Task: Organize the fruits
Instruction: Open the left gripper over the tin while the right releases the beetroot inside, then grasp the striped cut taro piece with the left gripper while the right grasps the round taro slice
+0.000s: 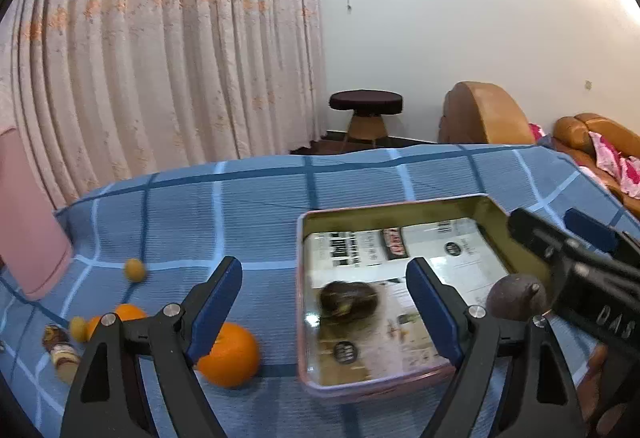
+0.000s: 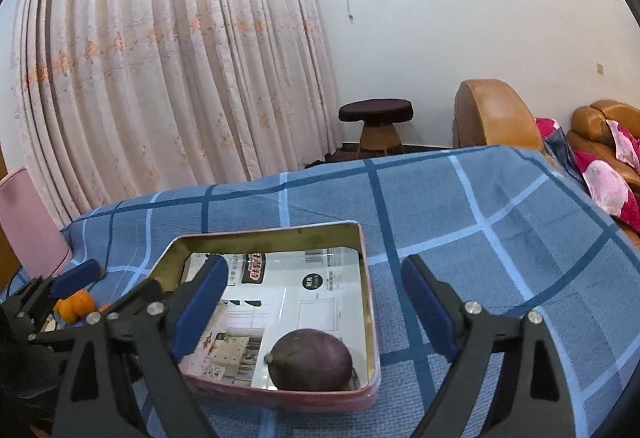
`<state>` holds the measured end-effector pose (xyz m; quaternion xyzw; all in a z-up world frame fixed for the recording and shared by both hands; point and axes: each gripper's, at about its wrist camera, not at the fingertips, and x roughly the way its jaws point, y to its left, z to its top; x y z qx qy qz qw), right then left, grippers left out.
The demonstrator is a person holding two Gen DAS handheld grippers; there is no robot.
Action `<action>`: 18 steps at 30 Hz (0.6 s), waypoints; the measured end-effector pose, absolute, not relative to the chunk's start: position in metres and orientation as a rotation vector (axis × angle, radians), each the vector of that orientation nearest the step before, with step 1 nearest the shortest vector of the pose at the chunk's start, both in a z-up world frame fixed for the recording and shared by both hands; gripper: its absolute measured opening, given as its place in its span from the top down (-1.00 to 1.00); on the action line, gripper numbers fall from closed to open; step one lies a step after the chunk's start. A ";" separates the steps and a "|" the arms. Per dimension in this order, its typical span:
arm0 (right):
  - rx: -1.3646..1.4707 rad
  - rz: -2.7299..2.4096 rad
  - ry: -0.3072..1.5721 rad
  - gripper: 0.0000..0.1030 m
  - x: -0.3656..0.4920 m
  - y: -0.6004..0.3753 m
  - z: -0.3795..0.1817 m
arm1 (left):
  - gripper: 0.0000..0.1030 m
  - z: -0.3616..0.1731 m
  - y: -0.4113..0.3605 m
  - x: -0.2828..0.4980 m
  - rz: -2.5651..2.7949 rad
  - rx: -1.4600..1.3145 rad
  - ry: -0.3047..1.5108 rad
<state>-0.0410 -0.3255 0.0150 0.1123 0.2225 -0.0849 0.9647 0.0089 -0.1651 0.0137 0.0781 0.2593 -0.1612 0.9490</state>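
Observation:
A pink-rimmed metal tin lies on the blue checked cloth. Inside it a dark purple round fruit rests by the near right corner. My right gripper hangs open above it, touching nothing, and shows at the right in the left wrist view. A second dark fruit, blurred, sits in the tin's left part. My left gripper stands open over it, pads clear of it. Left of the tin lie a big orange, another orange and two small yellow fruits.
A wrapped snack lies at the cloth's near left beside a pink chair back. Beyond the table's far edge stand a curtain, a dark stool and an orange sofa. Bare cloth stretches right of the tin.

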 end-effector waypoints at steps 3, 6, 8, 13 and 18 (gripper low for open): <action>0.224 -0.188 0.436 -0.77 -0.042 -0.325 0.014 | -0.65 0.013 -0.157 0.005 -0.284 0.183 0.505; 0.203 -0.204 0.419 -0.76 -0.045 -0.320 0.013 | -0.66 0.012 -0.145 0.004 -0.238 0.199 0.496; 0.195 -0.212 0.400 -0.76 -0.049 -0.317 0.014 | -0.66 0.012 -0.135 0.004 -0.224 0.184 0.500; 0.196 -0.219 0.385 -0.76 -0.055 -0.307 0.014 | -0.65 0.008 -0.112 0.003 -0.193 0.170 0.513; 0.217 -0.230 0.384 -0.76 -0.060 -0.293 0.014 | -0.65 0.002 -0.091 0.004 -0.174 0.171 0.527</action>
